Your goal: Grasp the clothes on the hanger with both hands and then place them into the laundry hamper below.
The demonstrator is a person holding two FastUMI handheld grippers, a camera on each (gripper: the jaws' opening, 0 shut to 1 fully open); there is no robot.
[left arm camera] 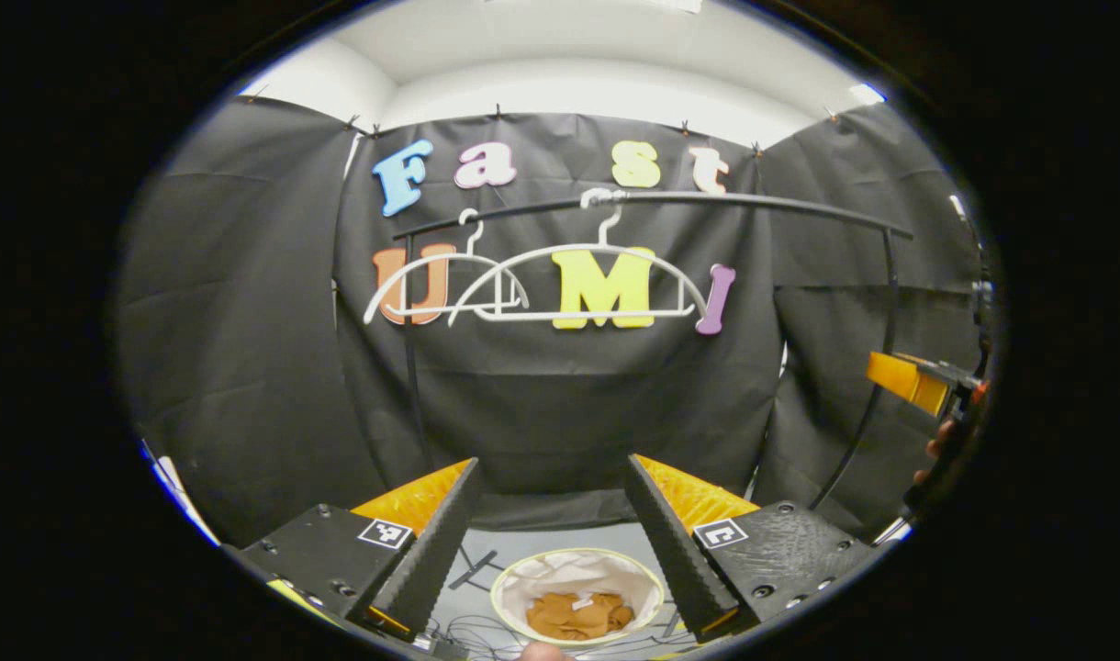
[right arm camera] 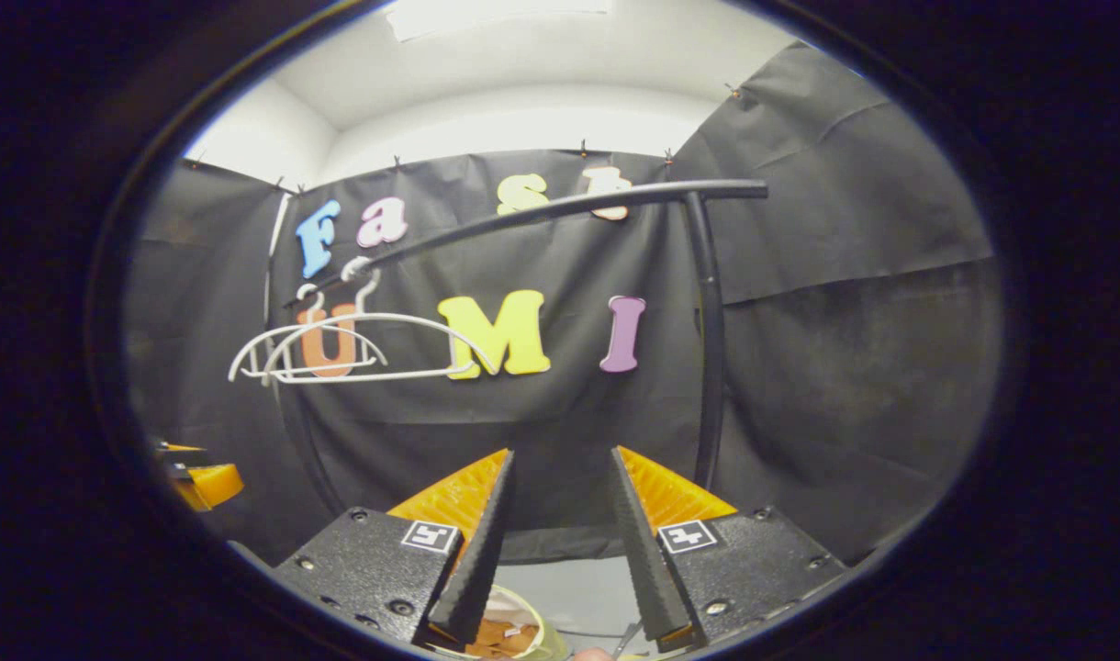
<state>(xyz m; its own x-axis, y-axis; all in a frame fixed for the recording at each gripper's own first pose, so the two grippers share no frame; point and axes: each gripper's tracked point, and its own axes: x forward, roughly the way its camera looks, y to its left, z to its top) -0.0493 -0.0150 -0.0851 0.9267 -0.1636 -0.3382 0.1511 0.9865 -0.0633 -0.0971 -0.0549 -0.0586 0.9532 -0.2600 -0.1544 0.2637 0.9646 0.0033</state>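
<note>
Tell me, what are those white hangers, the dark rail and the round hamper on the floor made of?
The hangers look like smooth white plastic: thin, evenly moulded, slightly glossy. The rail is probably painted metal tube, dark with a faint sheen. The hamper seems soft white fabric on a pale rim, its lining creased around the brown clothes.

1. Two white hangers, (left arm camera: 445, 289) and (left arm camera: 578, 285), upper centre of the left gripper view;
2. One black rail (left arm camera: 652, 204) above them;
3. One laundry hamper (left arm camera: 647, 580), bottom centre;
4. One brown garment (left arm camera: 578, 615) inside it.

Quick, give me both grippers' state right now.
Left gripper: open, holding nothing.
Right gripper: open, holding nothing.
</note>
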